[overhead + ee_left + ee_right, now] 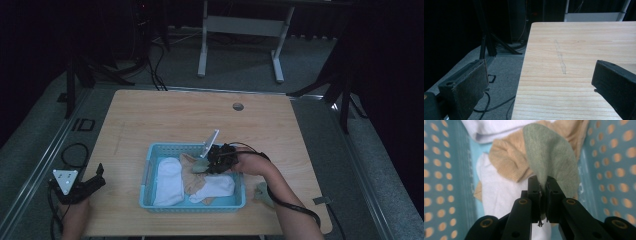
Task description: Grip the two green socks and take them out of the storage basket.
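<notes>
A light blue perforated basket sits at the table's front middle and holds white socks and a tan sock. My right gripper hangs over the basket's right half, shut on a grey-green sock. In the right gripper view that gripper pinches the green sock, which droops over the tan sock and a white sock between the basket walls. My left gripper rests at the table's front left corner, open and holding nothing; its wide-apart pads frame bare wood.
Another grey-green sock lies on the table right of the basket, beside the right forearm. The wooden table has a cable hole near its far edge. Beyond the table stand dark stand legs and a white desk frame.
</notes>
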